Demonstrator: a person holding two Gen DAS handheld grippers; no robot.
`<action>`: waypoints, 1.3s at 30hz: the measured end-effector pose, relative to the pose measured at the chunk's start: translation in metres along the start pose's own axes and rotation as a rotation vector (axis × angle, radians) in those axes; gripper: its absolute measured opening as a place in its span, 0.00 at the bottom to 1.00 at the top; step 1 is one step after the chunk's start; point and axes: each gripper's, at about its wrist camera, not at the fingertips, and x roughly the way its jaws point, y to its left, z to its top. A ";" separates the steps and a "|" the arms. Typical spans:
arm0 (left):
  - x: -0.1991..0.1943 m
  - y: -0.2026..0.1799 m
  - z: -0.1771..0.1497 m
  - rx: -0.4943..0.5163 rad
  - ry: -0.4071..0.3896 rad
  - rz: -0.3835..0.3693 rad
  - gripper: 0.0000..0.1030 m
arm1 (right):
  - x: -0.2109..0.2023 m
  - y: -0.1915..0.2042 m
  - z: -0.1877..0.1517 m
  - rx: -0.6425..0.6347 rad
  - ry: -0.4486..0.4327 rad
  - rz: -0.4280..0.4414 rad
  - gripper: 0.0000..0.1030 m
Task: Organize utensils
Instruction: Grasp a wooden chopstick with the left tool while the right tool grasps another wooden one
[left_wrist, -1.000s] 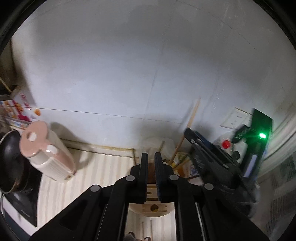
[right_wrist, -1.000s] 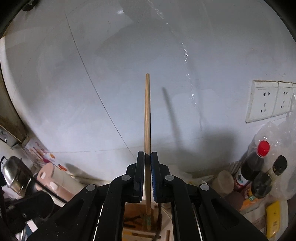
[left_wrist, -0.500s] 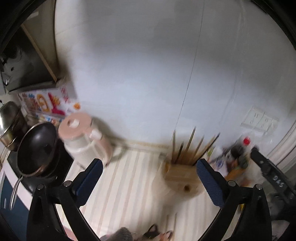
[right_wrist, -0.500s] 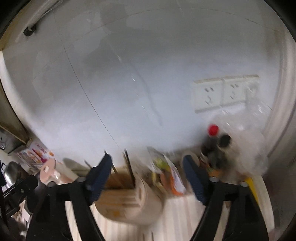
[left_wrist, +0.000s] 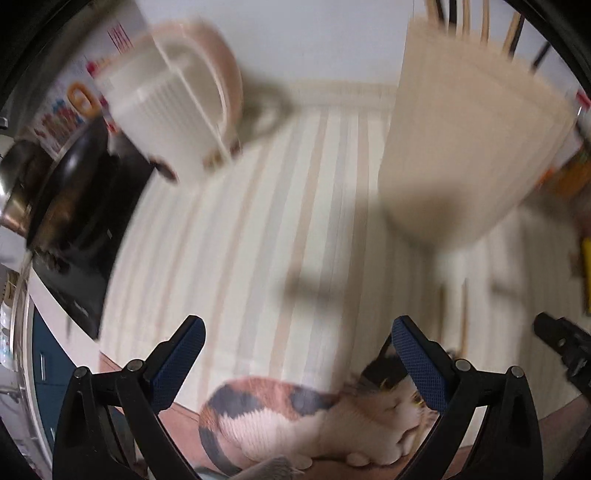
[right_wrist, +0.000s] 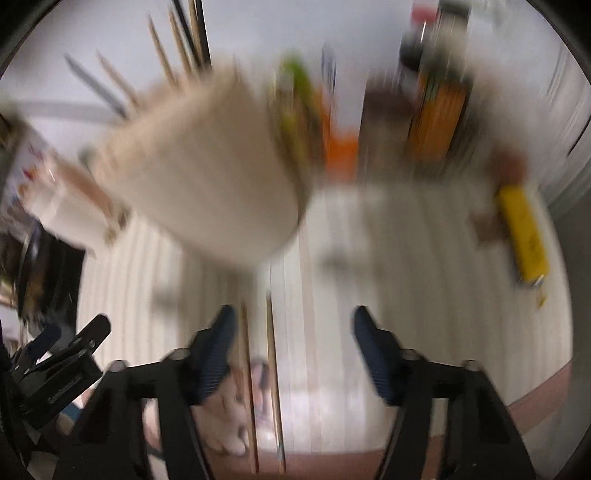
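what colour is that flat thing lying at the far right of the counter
Yellow. The lighter-shaped object shows best in the right wrist view, though blurred.

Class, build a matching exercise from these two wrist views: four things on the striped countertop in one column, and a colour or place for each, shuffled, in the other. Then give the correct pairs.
Things
1. utensil holder
2. lighter
3. two loose chopsticks
4. kettle

Descriptions
A. yellow, lying flat near the right edge
B. white and pink, beside the black cooktop
C. beige, with chopsticks standing in it
D. flat on the mat between the right gripper's open jaws

Pairs: 1-C, 2-A, 3-D, 4-B
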 end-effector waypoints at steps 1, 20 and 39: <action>0.008 0.000 -0.005 0.001 0.018 0.004 1.00 | 0.015 0.001 -0.007 -0.001 0.038 -0.002 0.51; 0.044 -0.043 -0.040 0.097 0.116 -0.048 1.00 | 0.073 -0.020 -0.043 -0.045 0.198 -0.170 0.06; 0.063 -0.094 -0.034 0.199 0.179 -0.152 0.05 | 0.056 -0.084 -0.038 0.041 0.200 -0.195 0.06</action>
